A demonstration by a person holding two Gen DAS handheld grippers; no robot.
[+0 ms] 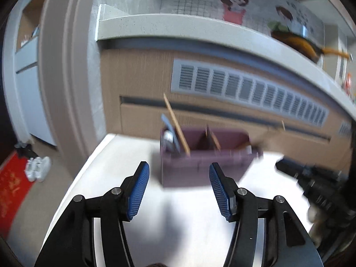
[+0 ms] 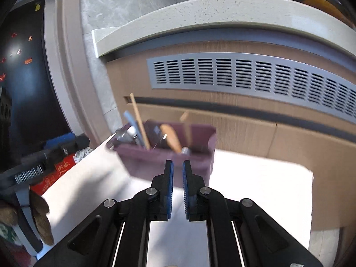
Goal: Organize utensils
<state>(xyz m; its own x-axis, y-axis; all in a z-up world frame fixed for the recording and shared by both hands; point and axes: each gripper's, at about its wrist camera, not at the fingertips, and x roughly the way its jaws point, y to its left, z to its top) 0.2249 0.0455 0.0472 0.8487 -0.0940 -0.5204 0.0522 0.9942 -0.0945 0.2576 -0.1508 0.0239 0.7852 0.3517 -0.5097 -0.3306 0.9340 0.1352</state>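
1. Left wrist view shows the left gripper [image 1: 179, 188] spread wide and holding nothing, hovering over the white table [image 1: 124, 155] and facing the purple utensil holder [image 1: 200, 166].
2. Right wrist view shows the right gripper [image 2: 178, 185] nearly closed, with only a thin gap between its blue pads [image 2: 169, 189] and nothing visibly between them.
3. Inside the holder stand a wooden chopstick [image 2: 139, 121], a blue handle [image 2: 131, 120], some metal pieces and a wooden-handled utensil [image 2: 171, 136], sorted across divided compartments.
4. Risk: the holder looks light and stands near the table's far edge, so I judge a careless push from either gripper could tip or slide it off.
5. Risk: the tall chopstick leans, and a passing finger could snag it.
6. Both views are blurred, so fine detail is uncertain.
7. Behind the table are wood-look cabinet fronts, a grey vent grille [image 2: 255, 77] and a speckled countertop [image 2: 200, 11]; a red mat [image 1: 11, 191] and white shoes [image 1: 37, 169] lie on the floor.
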